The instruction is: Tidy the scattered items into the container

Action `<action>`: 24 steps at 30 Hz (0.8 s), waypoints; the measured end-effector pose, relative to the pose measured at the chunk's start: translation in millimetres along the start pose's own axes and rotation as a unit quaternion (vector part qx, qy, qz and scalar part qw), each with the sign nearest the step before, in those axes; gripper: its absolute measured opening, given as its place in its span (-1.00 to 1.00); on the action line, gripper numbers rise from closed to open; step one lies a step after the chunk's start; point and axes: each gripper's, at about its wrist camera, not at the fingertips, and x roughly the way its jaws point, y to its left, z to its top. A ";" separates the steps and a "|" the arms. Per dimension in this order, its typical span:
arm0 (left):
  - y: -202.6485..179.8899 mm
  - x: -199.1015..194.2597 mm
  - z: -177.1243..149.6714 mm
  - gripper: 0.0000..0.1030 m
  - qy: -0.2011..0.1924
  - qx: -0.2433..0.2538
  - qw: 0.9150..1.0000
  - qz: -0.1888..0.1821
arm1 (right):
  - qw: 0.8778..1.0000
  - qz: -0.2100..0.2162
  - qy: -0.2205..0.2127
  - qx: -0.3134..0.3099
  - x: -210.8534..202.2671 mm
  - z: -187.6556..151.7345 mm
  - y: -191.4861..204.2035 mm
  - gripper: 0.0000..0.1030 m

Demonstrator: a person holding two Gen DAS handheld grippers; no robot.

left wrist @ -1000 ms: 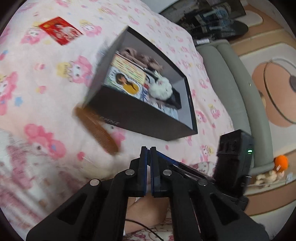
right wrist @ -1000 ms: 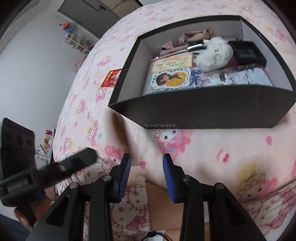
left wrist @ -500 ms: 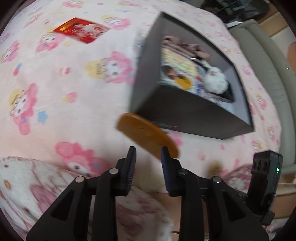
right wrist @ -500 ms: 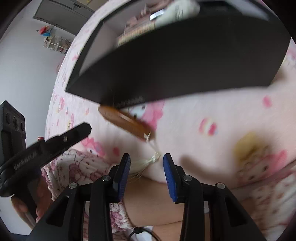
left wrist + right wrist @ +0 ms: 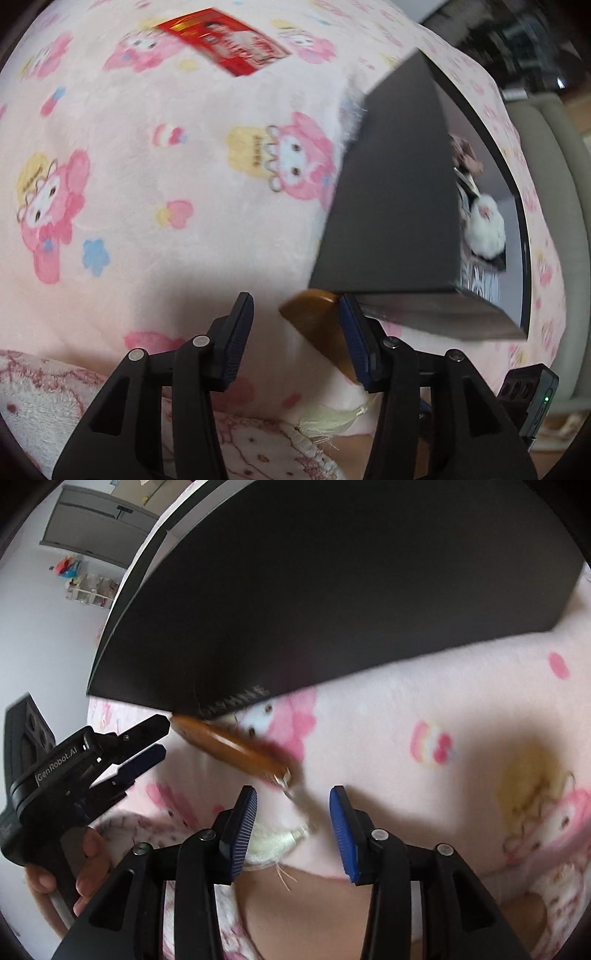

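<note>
A brown wooden comb [image 5: 231,746] with a pale tassel [image 5: 280,840] is seen lying on the pink cartoon-print blanket [image 5: 155,184], against the near corner of the black box [image 5: 391,206] — not inside it. The left gripper [image 5: 295,328] and the right gripper [image 5: 291,819] are both spread wide and empty — the comb is flanked, not clamped.

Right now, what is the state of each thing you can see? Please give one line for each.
Left gripper: open, empty.
Right gripper: open, empty.
Comb: lying on the blanket, outside the box, at its front wall.
Tassel: on the comb's end, loose.
Box: open, partly filled.
Red packet: flat on the blanket, outside the box.
</note>
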 end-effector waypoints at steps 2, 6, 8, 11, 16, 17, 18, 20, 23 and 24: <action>4.8 1.8 0.1 -0.04 0.003 -0.009 1.000 -0.007 | 0.999 0.014 -0.029 0.012 -2.3 7.3 1.7 -0.29; 6.6 5.7 0.6 -0.04 0.015 -0.006 1.000 -0.010 | 0.999 0.022 -0.024 -0.038 12.3 18.5 17.3 -0.29; 7.2 6.8 0.3 -0.03 0.017 -0.005 1.000 -0.007 | 0.998 0.024 0.004 -0.054 21.7 17.2 21.5 -0.29; 6.5 8.7 -0.2 -0.02 0.020 -0.001 1.000 0.000 | 0.997 0.010 -0.002 -0.078 25.4 11.1 25.3 -0.29; 4.6 11.3 0.1 0.04 0.028 0.008 1.000 -0.004 | 0.997 0.000 0.008 -0.077 37.2 10.7 20.8 -0.39; 4.6 10.6 -0.7 0.05 0.028 0.010 1.000 -0.005 | 0.997 0.007 0.006 -0.076 34.7 10.0 20.0 -0.46; 4.1 10.1 -1.5 0.06 0.029 0.013 0.999 -0.007 | 0.997 0.013 0.004 -0.078 30.9 9.4 20.1 -0.49; 1.7 11.6 -3.5 0.06 0.037 0.023 0.999 -0.009 | 0.997 0.037 0.002 -0.072 19.1 9.5 17.8 -0.60; -3.5 14.4 -5.7 0.06 0.046 0.039 0.998 -0.010 | 0.998 0.036 -0.023 -0.051 -0.3 11.8 6.7 -0.68; -5.2 15.2 -5.8 0.06 0.047 0.044 0.998 -0.008 | 0.998 0.030 -0.030 -0.044 -5.3 14.2 0.4 -0.68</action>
